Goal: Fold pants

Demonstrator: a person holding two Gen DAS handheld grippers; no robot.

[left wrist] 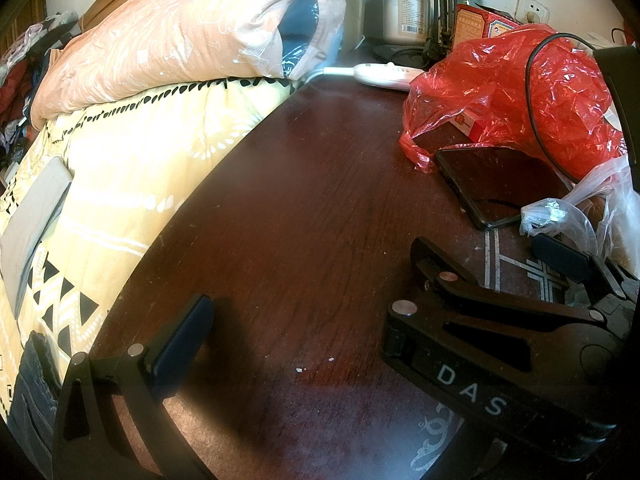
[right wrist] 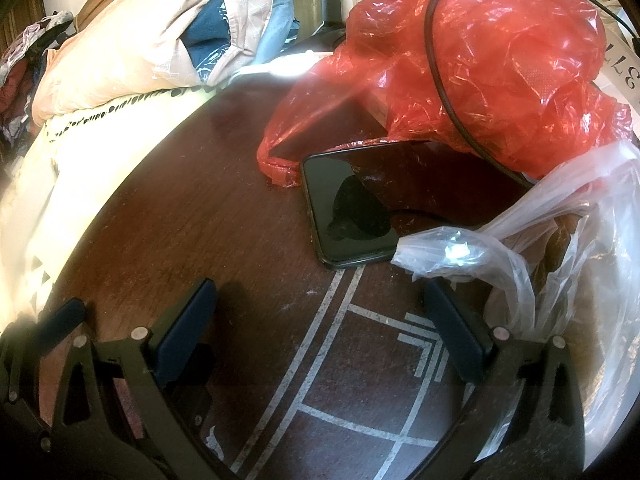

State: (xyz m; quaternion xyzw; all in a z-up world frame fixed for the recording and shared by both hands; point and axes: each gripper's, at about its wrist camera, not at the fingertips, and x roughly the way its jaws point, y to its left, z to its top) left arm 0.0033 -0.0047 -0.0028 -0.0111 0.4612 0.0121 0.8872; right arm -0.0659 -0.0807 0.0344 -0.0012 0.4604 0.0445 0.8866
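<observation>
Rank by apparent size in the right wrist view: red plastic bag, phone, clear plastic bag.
1. red plastic bag
2. clear plastic bag, though nearness to the camera may inflate it
3. phone, partly covered by both bags

A dark reddish-brown wooden worktop [left wrist: 304, 184] with a rounded edge carried the clutter, its near part marked with pale inlaid lines [right wrist: 340, 320]. On it a black phone [right wrist: 360, 208] lay flat, screen up, its far edge touching a crumpled red plastic bag [right wrist: 500, 72]. A clear plastic bag [right wrist: 540, 240] rested just beside the phone, overlapping its near corner. A black cable [left wrist: 534, 120] ran over the red bag. Farther back a white power strip [left wrist: 384, 74] lay on the wood near a tan canister [left wrist: 404, 12]. Beside the worktop stood a bed [left wrist: 132, 168] under a yellow patterned cover, a peach quilt [left wrist: 168, 44] heaped on it.
</observation>
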